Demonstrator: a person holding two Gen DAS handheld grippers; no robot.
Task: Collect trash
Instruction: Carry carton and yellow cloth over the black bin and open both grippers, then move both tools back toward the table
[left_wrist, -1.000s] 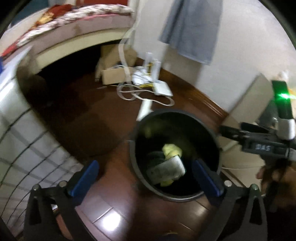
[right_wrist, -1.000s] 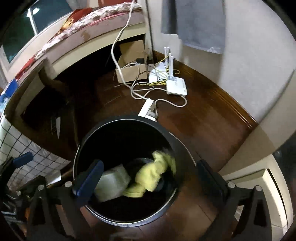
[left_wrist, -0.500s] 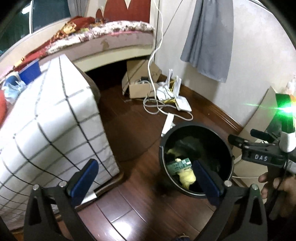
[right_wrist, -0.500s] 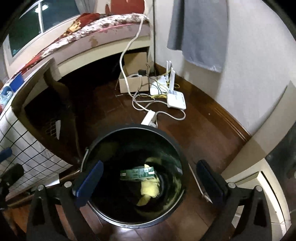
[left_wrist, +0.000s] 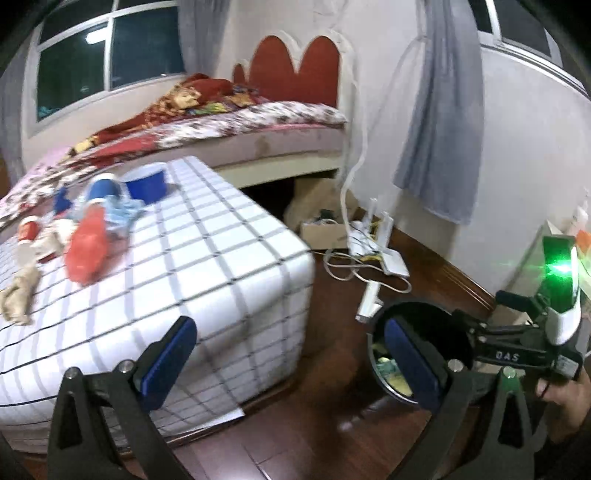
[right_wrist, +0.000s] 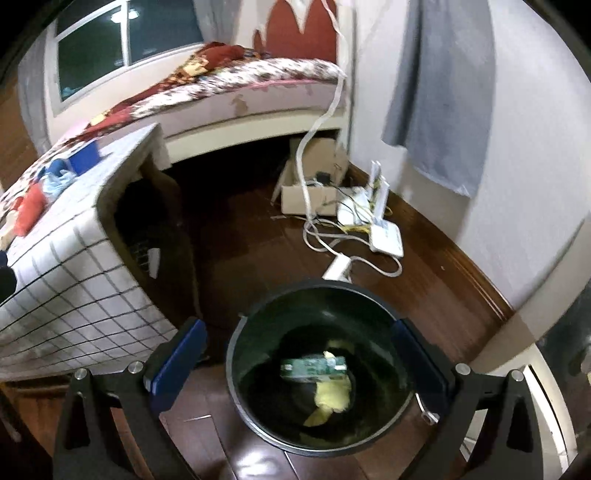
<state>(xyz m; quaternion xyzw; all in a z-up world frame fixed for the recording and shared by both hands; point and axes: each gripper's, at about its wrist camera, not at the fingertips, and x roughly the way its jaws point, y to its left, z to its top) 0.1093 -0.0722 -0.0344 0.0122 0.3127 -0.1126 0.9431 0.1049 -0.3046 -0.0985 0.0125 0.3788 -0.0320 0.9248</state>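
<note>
A bed (left_wrist: 258, 125) with a patterned cover stands along the far wall. A white router (right_wrist: 386, 236), what looks like a cardboard box (right_wrist: 310, 195) and cables (right_wrist: 317, 240) lie on the wooden floor (right_wrist: 436, 295).

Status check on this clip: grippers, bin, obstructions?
Left gripper open, empty. Right gripper open over bin. Green carton inside. Nothing blocking.

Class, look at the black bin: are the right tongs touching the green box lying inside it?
Apart. The right wrist view shows the right tongs open above the bin, and the green box lies far below at the bottom.
</note>
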